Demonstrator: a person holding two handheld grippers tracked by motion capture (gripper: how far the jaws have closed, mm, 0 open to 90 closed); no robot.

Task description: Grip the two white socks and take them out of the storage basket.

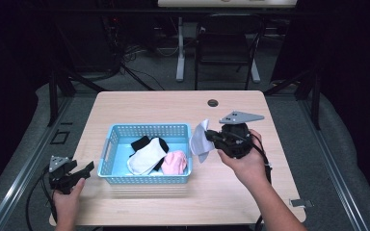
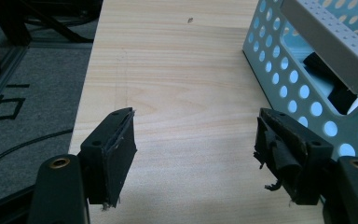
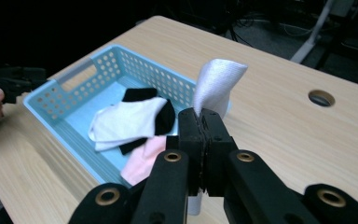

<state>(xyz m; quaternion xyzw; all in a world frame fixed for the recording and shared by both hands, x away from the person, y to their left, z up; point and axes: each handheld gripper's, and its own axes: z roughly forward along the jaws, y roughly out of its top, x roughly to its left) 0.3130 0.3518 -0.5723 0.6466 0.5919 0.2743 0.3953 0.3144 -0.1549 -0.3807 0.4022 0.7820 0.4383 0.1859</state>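
I have the right gripper (image 1: 211, 138) clamped tight on a small white fabric sock (image 1: 200, 139), its jaws pressed together with the cloth pinched between them. In the right gripper view the sock (image 3: 216, 86) stands up out of the jaws like a flag, and a short tail hangs below them. I'm holding it off the pale wooden table (image 1: 250, 187), just beside the right-hand wall of the light-blue perforated plastic basket (image 1: 149, 129) — close enough, I judge, that a short carry leftward and a release would drop it in with the others.

Inside the basket lie a white sock with black toe and heel (image 1: 147, 155) and a pink sock (image 1: 175, 162), touching one another near the right end, so the open floor to the left looks the easier place to land the next piece.

My left gripper (image 1: 83, 172) rests low near the table's left edge, just outside the basket's handle end, jaws spread wide and holding nothing. From the left gripper view the basket wall (image 2: 307, 93) sits right beside the far jaw — I'd guess it waits there to steady the basket if the drop nudges it.
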